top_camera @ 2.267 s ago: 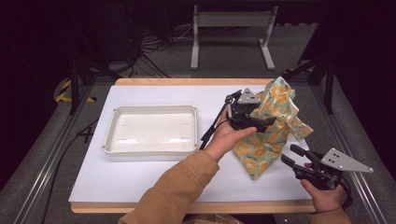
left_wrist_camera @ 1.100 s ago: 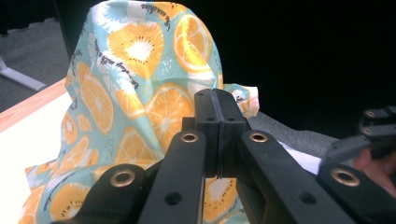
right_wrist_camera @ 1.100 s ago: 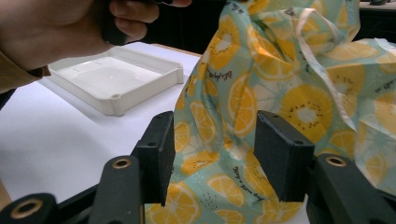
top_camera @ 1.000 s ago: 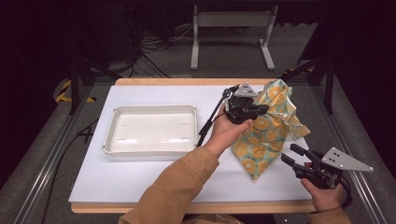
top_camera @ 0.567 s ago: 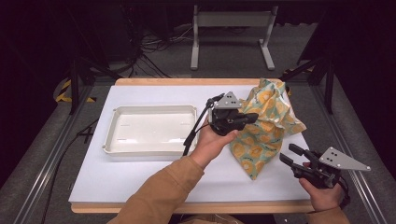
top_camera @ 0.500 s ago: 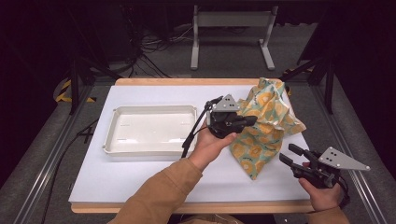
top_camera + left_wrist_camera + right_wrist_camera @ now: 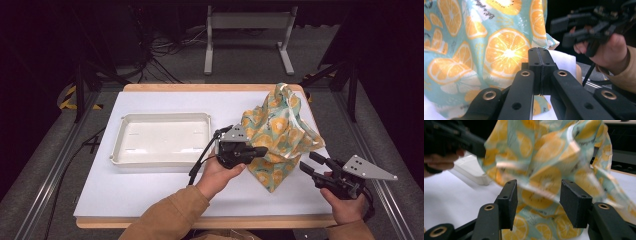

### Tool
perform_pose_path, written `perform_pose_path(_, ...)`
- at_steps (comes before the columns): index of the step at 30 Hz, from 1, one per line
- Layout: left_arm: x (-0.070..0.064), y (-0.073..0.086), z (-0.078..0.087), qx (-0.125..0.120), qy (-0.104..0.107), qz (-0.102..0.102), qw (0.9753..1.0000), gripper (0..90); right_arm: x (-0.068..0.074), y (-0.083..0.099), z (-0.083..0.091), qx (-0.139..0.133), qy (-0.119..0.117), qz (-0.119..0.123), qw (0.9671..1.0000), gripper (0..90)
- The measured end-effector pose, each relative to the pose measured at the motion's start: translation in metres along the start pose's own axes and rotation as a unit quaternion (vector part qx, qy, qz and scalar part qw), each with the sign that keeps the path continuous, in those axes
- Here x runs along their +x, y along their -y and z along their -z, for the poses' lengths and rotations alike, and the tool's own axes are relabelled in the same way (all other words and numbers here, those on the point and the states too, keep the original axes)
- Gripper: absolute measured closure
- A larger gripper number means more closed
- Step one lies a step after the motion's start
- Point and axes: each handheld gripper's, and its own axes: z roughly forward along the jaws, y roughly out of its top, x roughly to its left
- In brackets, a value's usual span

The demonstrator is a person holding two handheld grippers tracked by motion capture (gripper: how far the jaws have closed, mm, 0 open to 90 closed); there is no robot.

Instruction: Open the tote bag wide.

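Note:
A teal cloth bag [image 7: 280, 130] printed with orange slices stands bunched up on the right of the white table sheet [image 7: 150, 190]. My left gripper [image 7: 261, 150] lies level at the bag's left edge, its jaws pressed together. In the left gripper view no cloth shows between them, and the bag [image 7: 481, 50] hangs just behind the left gripper [image 7: 539, 53]. My right gripper [image 7: 307, 164] is held low at the bag's near right corner. It stands open, and the bag [image 7: 541, 157] lies just beyond the right gripper [image 7: 537, 195].
A shallow white tray [image 7: 117, 145] with nothing in it sits left of centre on the sheet. The table's wooden edge [image 7: 200, 87] runs along the back. Dark floor, cables and a metal stand [image 7: 247, 22] lie beyond it.
My left gripper has moved left and down toward the person. The bag shifted a little left with it and has sagged. The right gripper has barely moved.

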Motion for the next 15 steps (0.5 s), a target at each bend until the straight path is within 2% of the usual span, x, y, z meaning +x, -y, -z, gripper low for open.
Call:
perform_pose_path(4, 0.0, 0.002, -0.001, 0.002, 0.002, 0.003, 1.0, 89.6, -0.004, -0.009, 0.0, -0.008, 0.004, -0.015, 0.9998, 48.8)
perform_pose_path(6, -0.001, 0.002, 0.0, -0.001, 0.002, -0.001, 1.0, 89.6, -0.01, -0.023, -0.003, -0.009, 0.009, -0.023, 0.9997, 48.6)
perform_pose_path(8, -0.002, 0.002, 0.001, -0.002, 0.001, 0.002, 1.0, 89.6, -0.015, -0.032, -0.01, 0.0, 0.016, -0.026, 0.9995, 48.5)
perform_pose_path(12, -0.001, 0.003, 0.002, -0.001, 0.001, 0.001, 1.0, 89.6, -0.021, -0.04, -0.024, 0.008, 0.015, -0.042, 0.999, 47.1)
perform_pose_path(15, -0.002, 0.004, 0.003, 0.0, 0.001, 0.001, 1.0, 89.6, -0.026, -0.046, -0.041, 0.022, 0.005, -0.064, 0.9977, 45.2)
